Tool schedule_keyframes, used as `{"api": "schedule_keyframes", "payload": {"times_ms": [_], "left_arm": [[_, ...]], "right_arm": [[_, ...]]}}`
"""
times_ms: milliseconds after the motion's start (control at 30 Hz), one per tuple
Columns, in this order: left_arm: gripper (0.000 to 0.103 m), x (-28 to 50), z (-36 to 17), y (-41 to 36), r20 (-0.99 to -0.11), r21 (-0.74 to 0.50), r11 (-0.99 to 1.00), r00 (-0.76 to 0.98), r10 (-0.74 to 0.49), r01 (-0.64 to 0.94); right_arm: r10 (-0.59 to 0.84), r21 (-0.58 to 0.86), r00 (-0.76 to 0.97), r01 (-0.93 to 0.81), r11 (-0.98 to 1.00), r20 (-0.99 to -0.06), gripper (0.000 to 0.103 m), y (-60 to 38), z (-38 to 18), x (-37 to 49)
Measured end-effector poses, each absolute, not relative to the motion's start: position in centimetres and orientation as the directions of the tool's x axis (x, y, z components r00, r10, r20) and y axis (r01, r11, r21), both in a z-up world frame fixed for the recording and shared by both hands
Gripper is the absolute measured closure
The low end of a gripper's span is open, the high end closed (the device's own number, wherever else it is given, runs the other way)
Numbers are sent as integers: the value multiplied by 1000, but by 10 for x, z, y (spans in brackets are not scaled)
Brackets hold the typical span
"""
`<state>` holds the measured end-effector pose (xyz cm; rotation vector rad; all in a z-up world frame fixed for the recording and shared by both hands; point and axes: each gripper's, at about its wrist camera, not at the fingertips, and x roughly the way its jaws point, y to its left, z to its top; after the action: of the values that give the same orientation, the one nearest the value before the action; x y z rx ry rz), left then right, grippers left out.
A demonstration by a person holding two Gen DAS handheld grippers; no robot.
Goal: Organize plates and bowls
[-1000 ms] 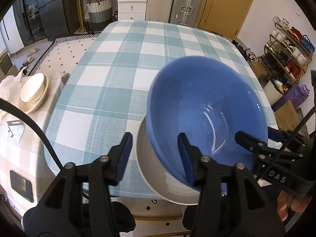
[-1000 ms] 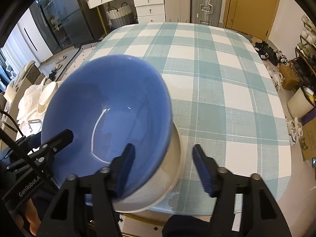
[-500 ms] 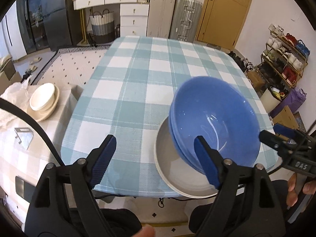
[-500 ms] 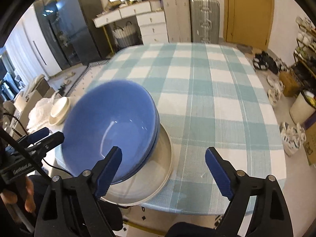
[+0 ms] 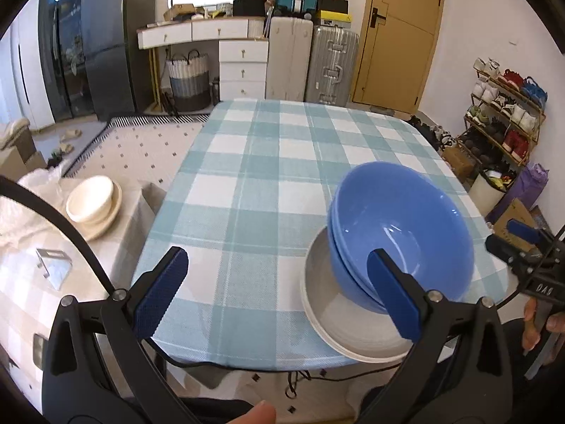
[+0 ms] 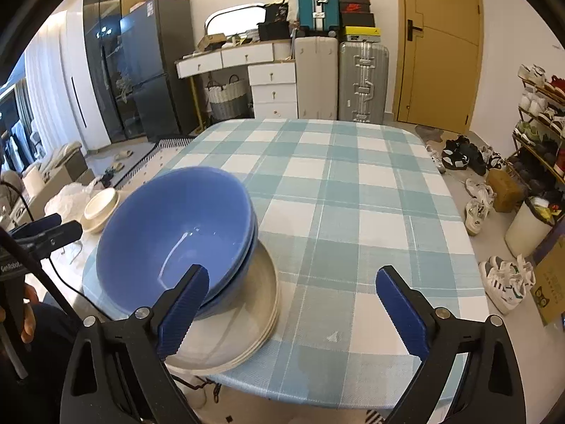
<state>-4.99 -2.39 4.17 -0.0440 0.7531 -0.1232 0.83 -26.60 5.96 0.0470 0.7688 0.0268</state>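
We hold the left hand-held gripper [image 5: 275, 284] with its jaws opening wide and nothing between them; its right blue pad [image 5: 393, 295] sits in front of the stacked bowls without pressing on them. The right hand-held gripper [image 6: 300, 305] is likewise spreading, jaws wide and empty, its left pad [image 6: 182, 305] overlapping the bowls only in the line of sight.

Just ahead of both, near the front edge of the teal-and-white checked tabletop [image 5: 268, 162], two nested glossy blue ceramic bowls [image 5: 399, 233] rest tilted inside a stack of shallow cream-white round plates [image 5: 339, 321]. Off to the left of the left hand-held gripper, on a separate side surface, sit a small cream bowl and saucer [image 5: 93, 203].

The risk, as we judge it, lies in that tilt: the bowls lean to one side of the plates rather than sitting centred, and the plates overhang the tabletop's near edge slightly. A nudge from either pad as we draw away could slide the bowls or tip the whole stack off.

Against the view a second ago, both sets of jaws were far narrower and close on the bowl's rim; now they have let go and we have pulled back and up, so the stack looks smaller.
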Motion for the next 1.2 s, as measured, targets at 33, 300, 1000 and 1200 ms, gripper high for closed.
{"api": "schedule_keyframes", "payload": {"times_ms": [33, 300, 1000, 1200], "left_arm": [[2, -50, 41, -24, -675, -87, 991, 726, -130, 97], [2, -44, 26, -20, -660, -72, 993, 743, -114, 89], [2, -56, -4, -15, -618, -78, 994, 779, -106, 74], [2, -60, -5, -18, -610, -51, 996, 787, -93, 78]], "right_arm": [[32, 48, 723, 2, 999, -690, 6, -267, 58, 10], [21, 49, 719, 17, 999, -694, 5, -279, 38, 8], [-63, -16, 809, 66, 998, -585, 5, -278, 44, -19], [-64, -28, 813, 58, 998, -579, 5, -273, 43, -21]]}}
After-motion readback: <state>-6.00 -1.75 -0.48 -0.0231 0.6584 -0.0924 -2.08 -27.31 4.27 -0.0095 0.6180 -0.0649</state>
